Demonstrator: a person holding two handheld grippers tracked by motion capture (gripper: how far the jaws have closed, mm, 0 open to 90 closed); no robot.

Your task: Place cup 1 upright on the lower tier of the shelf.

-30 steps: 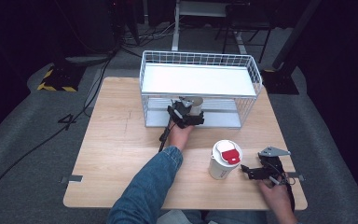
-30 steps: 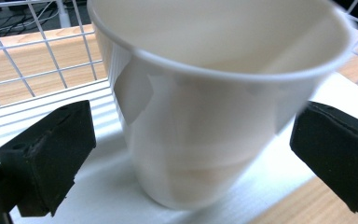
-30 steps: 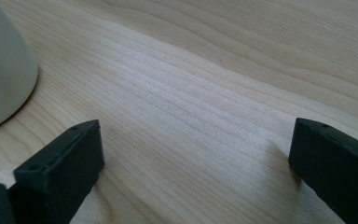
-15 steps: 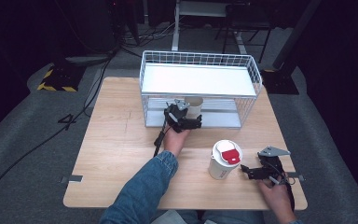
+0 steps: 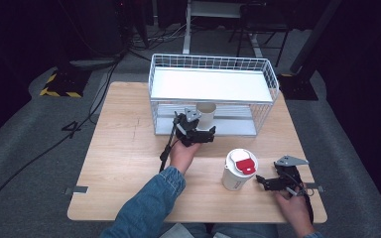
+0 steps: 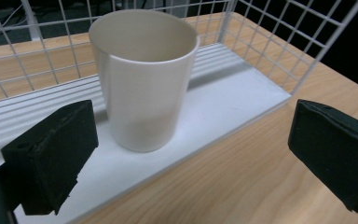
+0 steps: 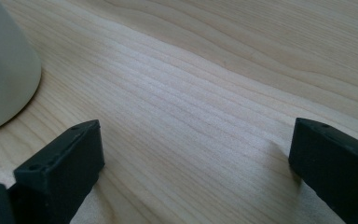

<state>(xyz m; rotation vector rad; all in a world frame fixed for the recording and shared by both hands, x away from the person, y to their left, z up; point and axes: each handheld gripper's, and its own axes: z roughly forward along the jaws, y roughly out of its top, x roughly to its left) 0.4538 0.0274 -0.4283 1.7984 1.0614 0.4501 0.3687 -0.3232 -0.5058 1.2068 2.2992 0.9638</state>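
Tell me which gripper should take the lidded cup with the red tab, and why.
Right. The right gripper lies open on the table just beside the lidded cup, its jaws pointing at it. The left gripper is open up at the wire rack, facing the open white cup on the lower shelf.

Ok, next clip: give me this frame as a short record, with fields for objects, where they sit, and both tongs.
setting: wooden table with a white wire rack at its far side
open cup: upright on the rack's lower shelf, near its front edge
lidded cup: upright on the table, red patch on lid
left tongs: open, just in front of the open cup, not touching it
right tongs: open, low over the table beside the lidded cup, holding nothing
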